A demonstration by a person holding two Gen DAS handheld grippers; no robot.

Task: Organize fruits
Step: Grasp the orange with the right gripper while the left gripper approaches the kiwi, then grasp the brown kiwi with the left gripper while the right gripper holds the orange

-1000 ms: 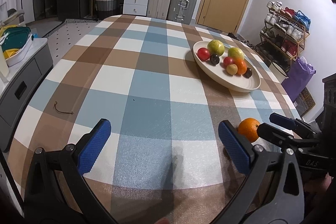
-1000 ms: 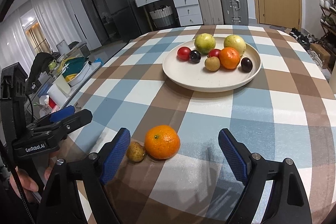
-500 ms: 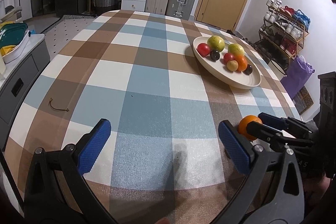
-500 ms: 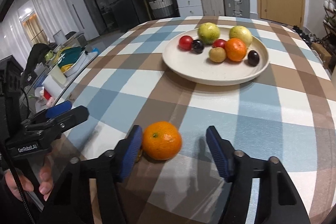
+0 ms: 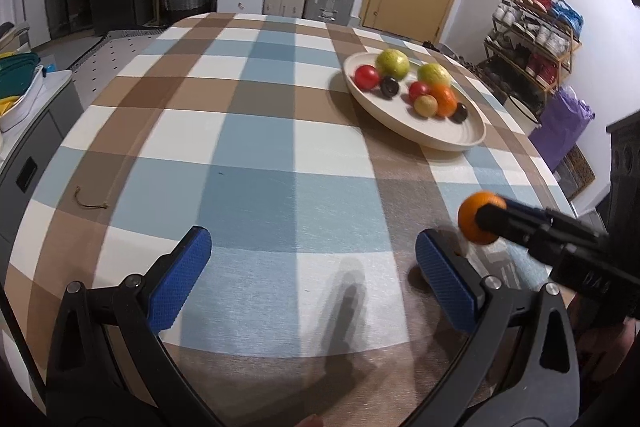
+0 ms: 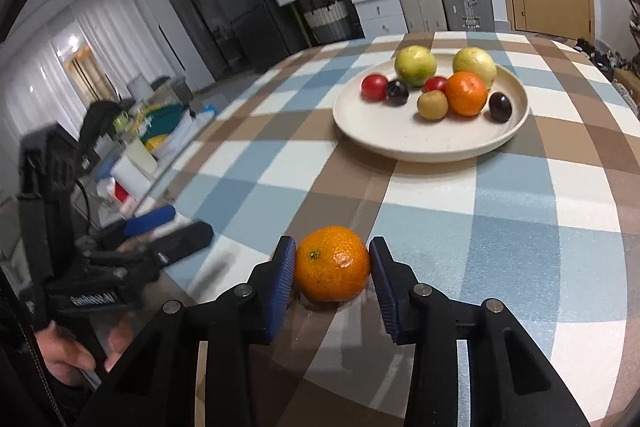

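Right tool (image 6: pixel 332 269) at the near edge of the worktop (image 6: pixel 512 239), its blue-padded jaws closing around the round, dimpled orange mandarin (image 6: pixel 333 263); the pads sit right at its sides, seemingly just touching, and the fruit rests on the checked brown, blue and white cloth, so it looks gripped but not yet lifted. The left tool (image 5: pixel 312 267) hovers over the same near edge, a little further along it, with its jaws spread wide and nothing between them. Off toward the far right corner sits the broad, shallow cream plate (image 6: pixel 400 143), and it is already well stocked: two yellow-green round fruits (image 6: pixel 415 65), two red ones (image 6: pixel 374 87), two dark plum-like ones (image 6: pixel 500 107), a small tan one (image 6: pixel 432 104) and a second orange (image 6: pixel 466 93) gathered on its far half, with bare plate on the near side. So, by my reading, most of the sorting is done and this mandarin is one of the last pieces to be carried over. What's hard to call: the space just left of the mandarin is masked by the right tool's left finger, so I cannot tell whether another small fruit lies there. From the left wrist the mandarin is half covered by the right tool's dark finger and blurred. The worktop's nearest strip is hidden under both tools.
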